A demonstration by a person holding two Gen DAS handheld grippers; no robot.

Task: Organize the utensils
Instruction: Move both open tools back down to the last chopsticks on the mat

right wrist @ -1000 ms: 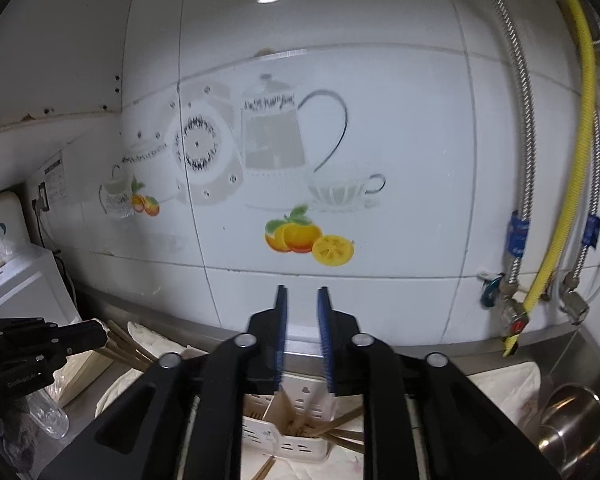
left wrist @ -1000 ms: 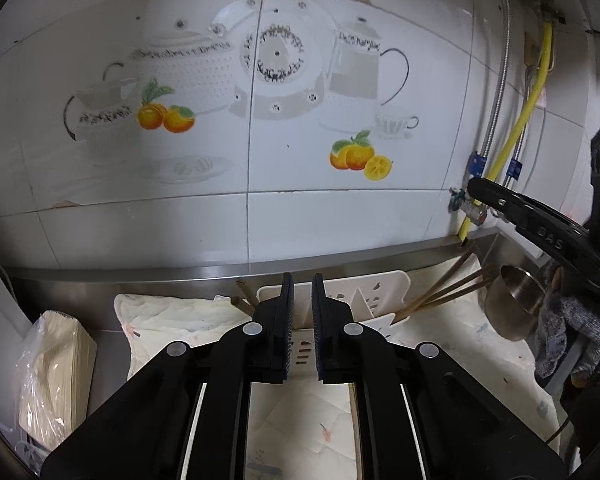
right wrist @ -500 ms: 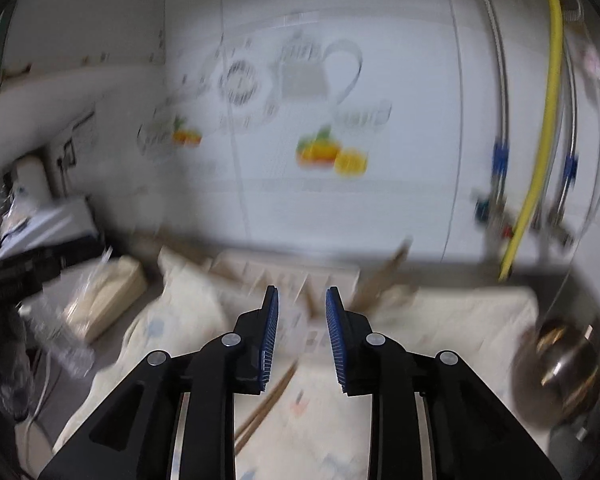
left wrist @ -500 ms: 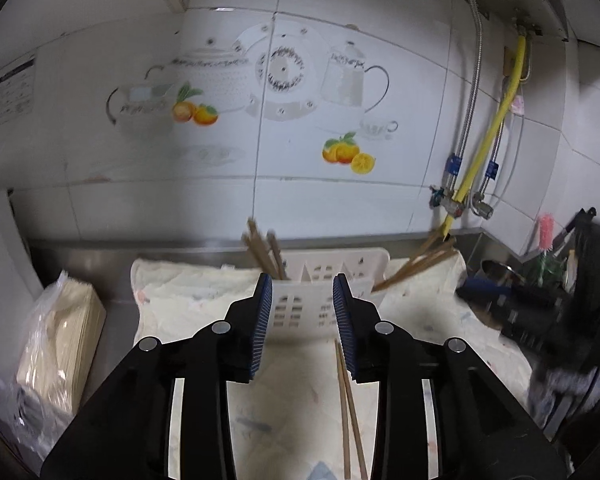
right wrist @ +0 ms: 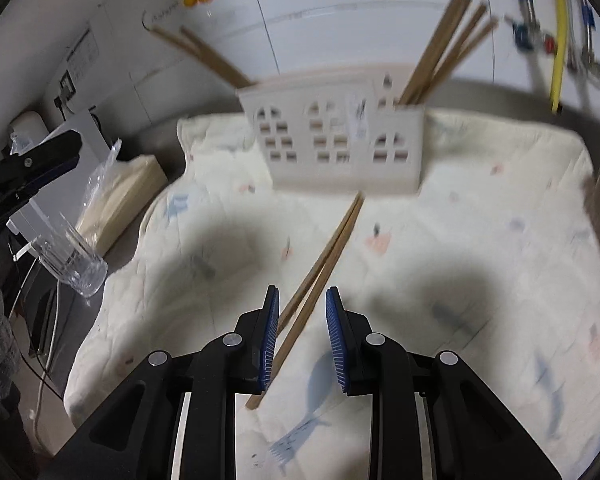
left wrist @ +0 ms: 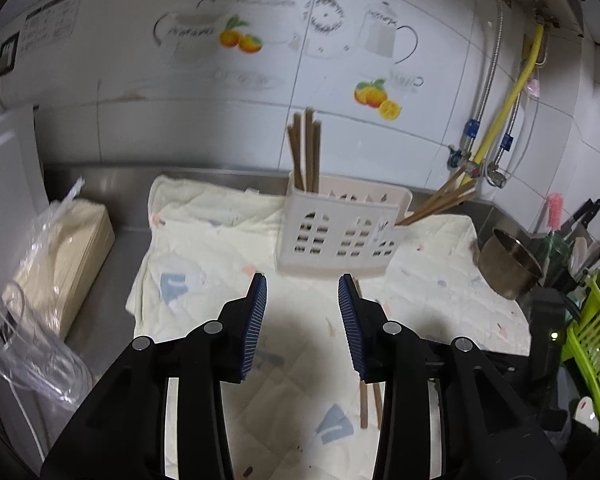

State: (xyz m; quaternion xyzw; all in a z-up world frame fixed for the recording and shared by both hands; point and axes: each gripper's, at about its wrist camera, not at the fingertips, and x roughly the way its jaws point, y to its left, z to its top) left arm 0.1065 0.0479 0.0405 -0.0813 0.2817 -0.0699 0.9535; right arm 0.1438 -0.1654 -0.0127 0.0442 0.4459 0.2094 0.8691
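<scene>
A white slotted utensil holder (left wrist: 340, 232) stands on a pale cloth (left wrist: 204, 248) by the tiled wall. Brown chopsticks stand upright in its left slot (left wrist: 306, 152) and lean out of its right slot (left wrist: 440, 202). A loose pair of chopsticks (right wrist: 324, 256) lies on the cloth in front of the holder; it also shows in the left wrist view (left wrist: 370, 400). My left gripper (left wrist: 302, 320) is open and empty above the cloth. My right gripper (right wrist: 302, 336) is open, low over the near end of the loose pair, which lies between its jaws.
A bagged stack of paper (left wrist: 60, 264) and a clear glass (right wrist: 74, 262) lie left of the cloth. A steel pot (left wrist: 508, 264) and a green rack (left wrist: 592, 340) are at the right. Pipes (left wrist: 496, 136) run down the wall.
Both grippers have pulled back from the wall and tilted down toward the cloth, and both have opened wider. The right gripper has come down around the loose chopsticks.
</scene>
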